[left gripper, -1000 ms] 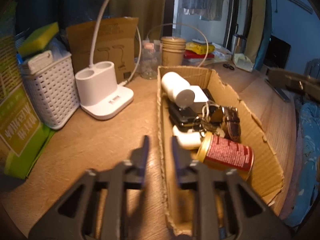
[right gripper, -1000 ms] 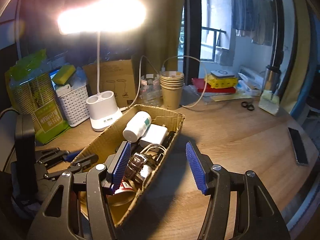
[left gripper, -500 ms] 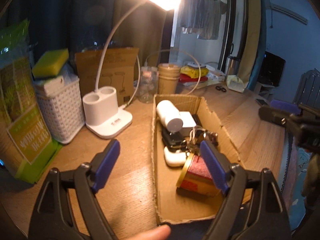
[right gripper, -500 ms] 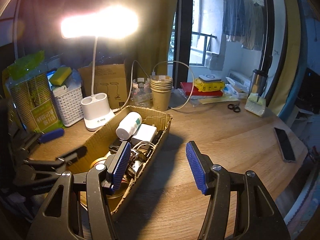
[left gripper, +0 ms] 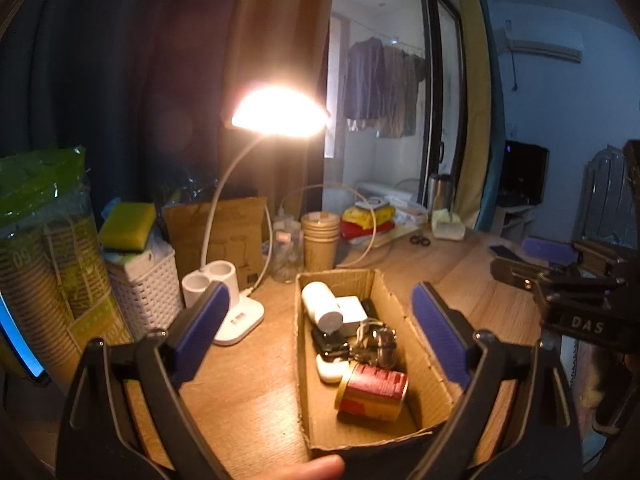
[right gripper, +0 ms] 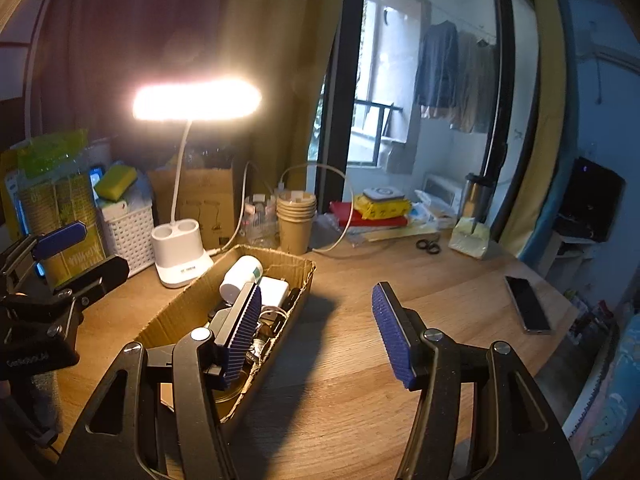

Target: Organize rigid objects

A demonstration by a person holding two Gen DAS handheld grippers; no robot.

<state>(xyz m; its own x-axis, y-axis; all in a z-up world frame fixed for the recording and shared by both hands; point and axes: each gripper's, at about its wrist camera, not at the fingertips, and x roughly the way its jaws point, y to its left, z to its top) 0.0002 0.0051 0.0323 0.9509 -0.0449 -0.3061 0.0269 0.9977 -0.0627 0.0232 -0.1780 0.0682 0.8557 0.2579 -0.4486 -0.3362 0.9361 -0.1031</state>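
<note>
Left gripper (left gripper: 320,328): jaws opening, already wide, nothing between the pads. Basket (left gripper: 146,292) and lamp (left gripper: 236,316) sit left of its left jaw. Box (left gripper: 396,312) on the surface (left gripper: 248,384) lies ahead, between and below the jaws; inside, bottle (left gripper: 322,308) far, can (left gripper: 372,390) near. Right gripper (right gripper: 316,336): jaws half apart, empty; box under its left jaw, phone (right gripper: 528,304) well right.

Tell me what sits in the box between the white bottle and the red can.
In the left wrist view, between white bottle and red can: a white charger, dark devices, keys and a white case.
</note>
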